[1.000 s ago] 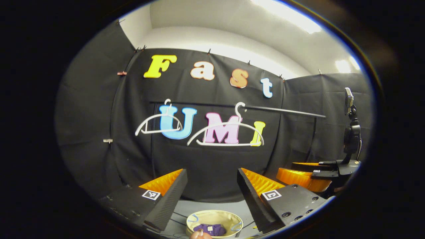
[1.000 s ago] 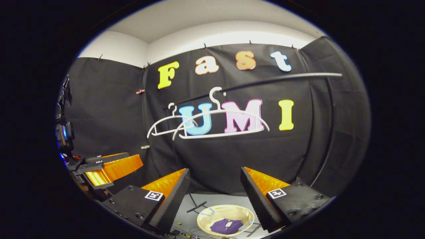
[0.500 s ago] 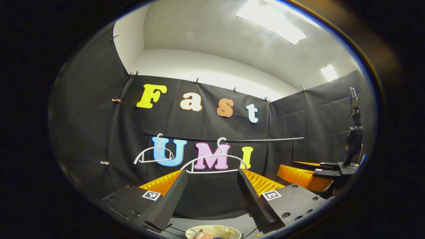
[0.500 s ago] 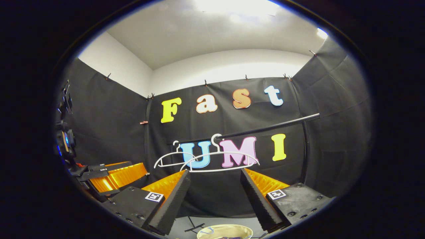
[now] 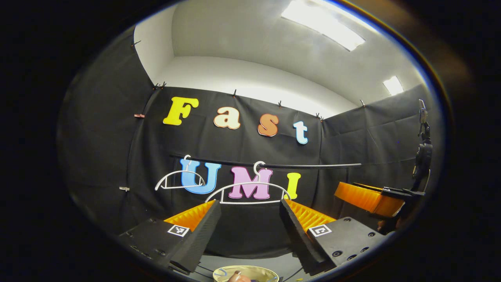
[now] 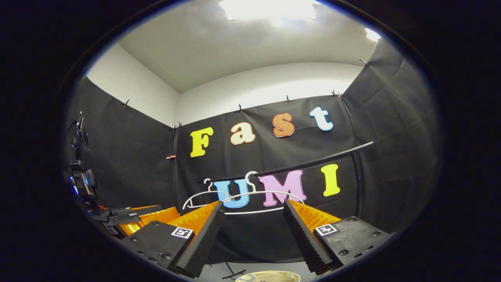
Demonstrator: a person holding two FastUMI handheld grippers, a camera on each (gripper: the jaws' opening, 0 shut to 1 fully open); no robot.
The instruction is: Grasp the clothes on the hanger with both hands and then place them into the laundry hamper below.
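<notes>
Two bare white hangers [image 5: 248,192] [image 5: 178,180] hang on a black rail [image 5: 313,166] against the back wall. My left gripper [image 5: 250,219] is open, its fingers empty and pointing at the nearer hanger from well short of it. The cream laundry hamper's rim [image 5: 250,271] peeks in at the bottom edge, below the fingers. In the right gripper view the same hangers [image 6: 242,196] and rail [image 6: 313,160] sit ahead. My right gripper [image 6: 252,223] is open and holds nothing, with the hamper rim [image 6: 270,276] under it.
A fingertip [image 5: 236,277] shows at the bottom of the left gripper view. The right gripper [image 5: 352,192] appears at that view's right side; the left gripper [image 6: 152,213] appears low left in the right gripper view. Black cloth walls close the booth on three sides.
Both grippers have tilted upward, so the hangers and hamper slid down in both views. The purple garment lying in the hamper has dropped out of sight. Both grippers stayed open.
</notes>
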